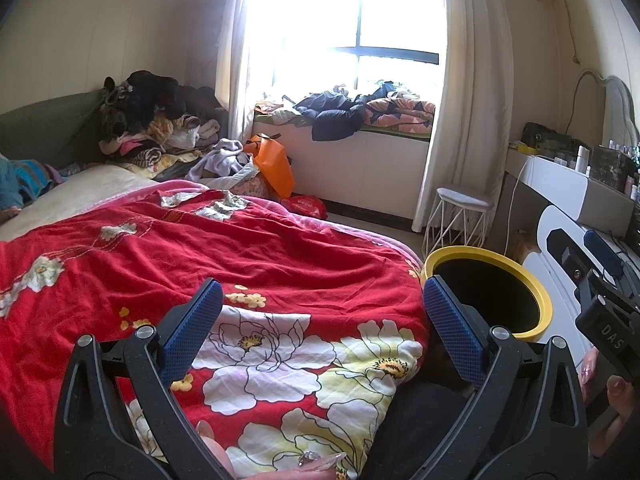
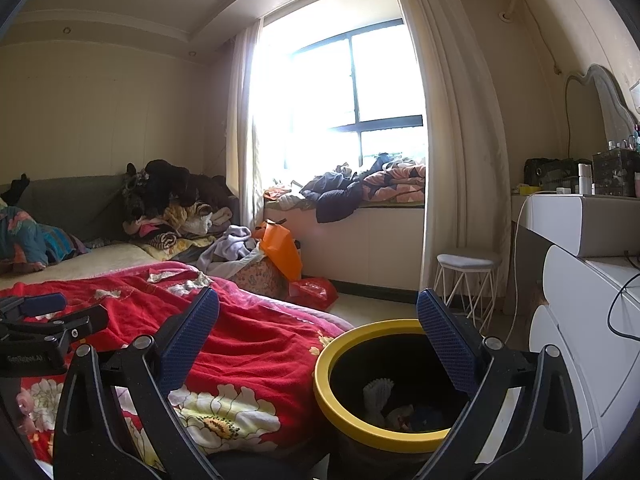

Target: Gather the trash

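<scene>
Left wrist view puts your left tool point(image 1: 322, 296) over the foot of the bed point(image 1: 80, 196), its two blue, dimpled pads spread wide with nothing between them. Below lies the red quilt point(image 1: 200, 252) — soft, rumpled cloth printed with large white and yellow flowers. The bin point(image 1: 540, 300) sits just past the bed's corner, behind the right-hand pad; from here you get only its smooth yellow rim and a black mouth, no contents. At the right edge you also see your right tool point(image 1: 600, 292) side-on, with fingers point(image 1: 616, 388) wrapped round its dark handle.

The right wrist view shows what the other cannot: your right tool point(image 2: 318, 312) hangs above the bin point(image 2: 332, 364), jaws equally wide apart and empty, and you look straight down into the round, dark tub. Crumpled trash point(image 2: 378, 394) lies at the bottom — a pleated white paper piece and some paler scraps beside it. The left tool point(image 2: 44, 320) shows at the left edge over the quilt point(image 2: 248, 356).

Both views share the bright window point(image 2: 348, 92), pale curtains point(image 2: 456, 140), an orange bag point(image 2: 282, 246) on the floor and a white wire-legged stool point(image 2: 466, 264) near the white desk point(image 2: 576, 220).
</scene>
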Tool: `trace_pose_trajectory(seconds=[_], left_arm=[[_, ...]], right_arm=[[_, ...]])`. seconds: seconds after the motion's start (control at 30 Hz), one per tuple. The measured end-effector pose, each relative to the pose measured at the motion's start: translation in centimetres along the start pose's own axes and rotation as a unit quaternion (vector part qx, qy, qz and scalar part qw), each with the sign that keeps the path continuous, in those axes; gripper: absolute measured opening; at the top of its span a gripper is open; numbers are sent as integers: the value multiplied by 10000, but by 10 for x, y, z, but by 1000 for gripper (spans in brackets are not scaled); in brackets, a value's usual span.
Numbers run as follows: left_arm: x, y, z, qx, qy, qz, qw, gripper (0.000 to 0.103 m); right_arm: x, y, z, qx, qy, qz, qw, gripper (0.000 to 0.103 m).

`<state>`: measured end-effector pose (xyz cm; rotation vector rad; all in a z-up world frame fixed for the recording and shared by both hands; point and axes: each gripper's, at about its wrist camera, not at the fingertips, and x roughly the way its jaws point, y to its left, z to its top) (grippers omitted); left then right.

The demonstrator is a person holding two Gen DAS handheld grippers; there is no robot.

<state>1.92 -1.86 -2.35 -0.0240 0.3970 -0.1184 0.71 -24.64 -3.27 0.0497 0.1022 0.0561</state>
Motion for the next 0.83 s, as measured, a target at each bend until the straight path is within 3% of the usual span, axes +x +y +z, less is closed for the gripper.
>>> trace_pose_trajectory(seconds=[0.3, 0.53, 0.73, 0.83], left_arm=[[-1, -2, 2, -27, 93, 103, 9999, 92], [-16, 29, 6, -425, -52, 249, 9988, 92], [-35, 93, 5, -1036, -91, 1023, 9893, 92], [-47, 152, -1, -1593, 115, 1663, 9730, 92]], right_arm=[[2, 0, 6, -21, -110, -78, 9999, 97], [5, 21, 19, -230, -288, 179, 9992, 97], [21, 68, 31, -340, -175, 939, 9949, 97], [31, 111, 39, -375, -56, 1594, 9865, 97]])
